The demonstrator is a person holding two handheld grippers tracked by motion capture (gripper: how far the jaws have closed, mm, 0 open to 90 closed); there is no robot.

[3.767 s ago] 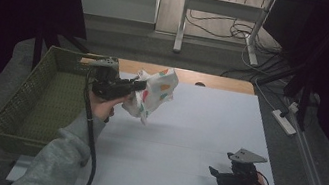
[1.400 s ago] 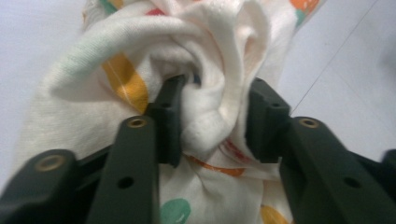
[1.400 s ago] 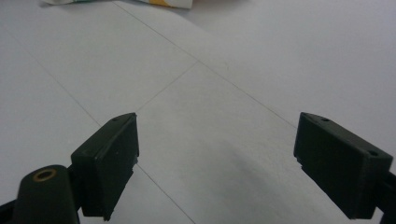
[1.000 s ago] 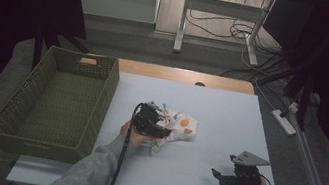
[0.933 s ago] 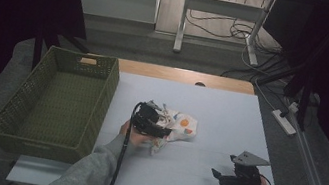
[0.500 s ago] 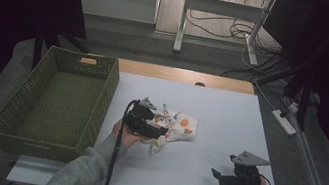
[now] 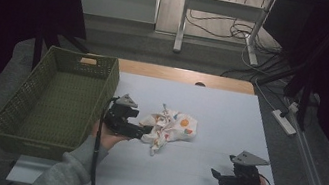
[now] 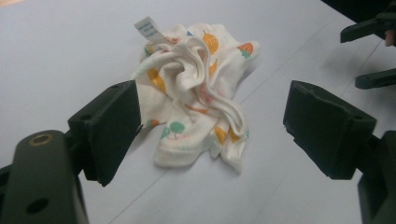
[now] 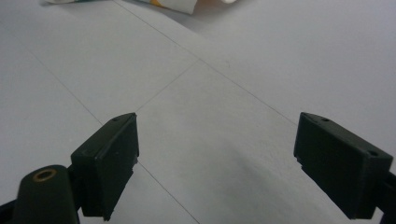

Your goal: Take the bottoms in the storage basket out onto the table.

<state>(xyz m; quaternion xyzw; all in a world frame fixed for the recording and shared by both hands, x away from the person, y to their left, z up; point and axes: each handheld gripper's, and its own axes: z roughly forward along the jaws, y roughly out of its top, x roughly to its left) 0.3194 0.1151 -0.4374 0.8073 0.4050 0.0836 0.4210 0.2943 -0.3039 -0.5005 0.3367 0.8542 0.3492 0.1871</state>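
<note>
A crumpled white cloth [image 7: 169, 126] printed with orange and green shapes lies on the white table [image 7: 220, 112], left of centre. In the left gripper view the cloth [image 8: 196, 93] shows a small tag at its top. My left gripper [image 7: 146, 131] hovers just left of the cloth, pointing at it. Its jaws have just been opening, and nothing is between them [image 8: 212, 112]. My right gripper [image 7: 213, 174] rests near the front right of the table, open over bare surface [image 9: 217, 144]. An edge of the cloth [image 9: 177, 4] lies far ahead of it.
A green woven basket [image 7: 108, 83] stands at the table's left edge, close behind my left hand. A white power strip [image 7: 284, 121] lies off the right side. Cables and a metal stand [image 7: 182, 19] are on the floor beyond the table.
The left gripper held the cloth raised near the basket, then set it on the table. Over the last second it has let go and pulled back to the left. The right gripper stayed still.
</note>
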